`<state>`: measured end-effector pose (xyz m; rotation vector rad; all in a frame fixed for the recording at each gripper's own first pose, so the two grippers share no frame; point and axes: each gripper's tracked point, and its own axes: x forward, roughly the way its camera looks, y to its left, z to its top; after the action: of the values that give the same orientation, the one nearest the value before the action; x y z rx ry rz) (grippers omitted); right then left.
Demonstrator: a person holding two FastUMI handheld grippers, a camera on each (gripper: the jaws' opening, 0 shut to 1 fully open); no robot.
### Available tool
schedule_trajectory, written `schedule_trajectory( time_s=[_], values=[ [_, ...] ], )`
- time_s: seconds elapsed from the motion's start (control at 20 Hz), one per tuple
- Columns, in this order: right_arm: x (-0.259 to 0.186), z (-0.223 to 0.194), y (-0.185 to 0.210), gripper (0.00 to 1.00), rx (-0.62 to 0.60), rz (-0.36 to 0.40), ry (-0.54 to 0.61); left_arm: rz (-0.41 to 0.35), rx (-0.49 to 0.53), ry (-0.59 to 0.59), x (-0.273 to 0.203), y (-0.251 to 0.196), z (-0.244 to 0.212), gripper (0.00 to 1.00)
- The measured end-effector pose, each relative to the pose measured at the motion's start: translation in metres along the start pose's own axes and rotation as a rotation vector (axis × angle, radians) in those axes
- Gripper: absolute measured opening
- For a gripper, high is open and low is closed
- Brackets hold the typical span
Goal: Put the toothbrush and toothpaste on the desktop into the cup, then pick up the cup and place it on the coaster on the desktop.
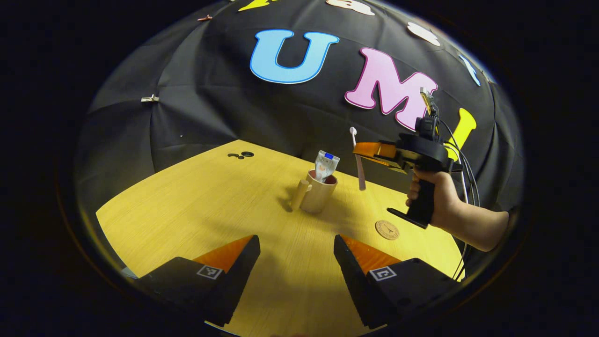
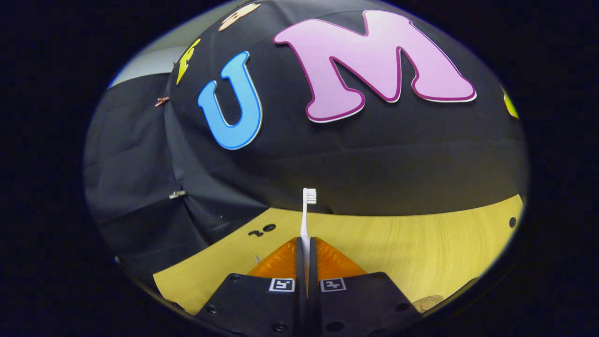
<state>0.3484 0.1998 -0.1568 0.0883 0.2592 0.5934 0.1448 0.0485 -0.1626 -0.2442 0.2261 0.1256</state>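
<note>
One tan handled cup (image 1: 319,193) holds one toothpaste tube (image 1: 325,164); one round cork coaster (image 1: 387,230) lies nearby. The right gripper (image 2: 306,252) pinches one white toothbrush (image 2: 306,213). The left gripper (image 1: 296,255) gapes wide, empty.

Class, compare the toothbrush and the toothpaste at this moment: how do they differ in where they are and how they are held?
The toothpaste already stands in the cup; the toothbrush is in the air to the cup's right, not yet in it. The right gripper is clamped on the toothbrush; nothing grips the toothpaste, and the left gripper is open and empty. The toothbrush is thin and white, the toothpaste a wider, silvery tube. Both stand roughly upright.
</note>
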Motion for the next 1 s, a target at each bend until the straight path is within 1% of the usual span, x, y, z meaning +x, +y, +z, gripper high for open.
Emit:
schedule_trajectory(
  time_s=[0.2, 0.3, 0.4, 0.5, 0.7, 1.0],
  values=[
    [0.020, 0.014, 0.003, 0.05, 0.032, 0.009, -0.059, 0.001, -0.025, -0.011, 0.002, 0.004, 0.000, 0.98],
    [0.029, 0.015, 0.003, 0.05, 0.035, 0.012, -0.088, 0.007, -0.037, -0.011, 0.005, 0.009, -0.006, 0.98],
    [0.038, 0.014, 0.008, 0.05, 0.065, 0.030, -0.109, 0.014, -0.055, -0.006, 0.007, 0.013, -0.012, 0.98],
    [0.047, 0.009, 0.008, 0.05, 0.081, 0.033, -0.117, 0.017, -0.078, 0.000, 0.010, 0.017, -0.019, 0.98],
    [0.058, -0.007, 0.000, 0.05, 0.058, 0.023, -0.110, 0.034, -0.092, 0.000, 0.013, 0.027, -0.028, 0.98],
    [0.060, -0.032, -0.007, 0.05, 0.064, 0.017, -0.112, 0.045, -0.099, 0.019, 0.014, 0.037, -0.042, 0.98]
  ],
)
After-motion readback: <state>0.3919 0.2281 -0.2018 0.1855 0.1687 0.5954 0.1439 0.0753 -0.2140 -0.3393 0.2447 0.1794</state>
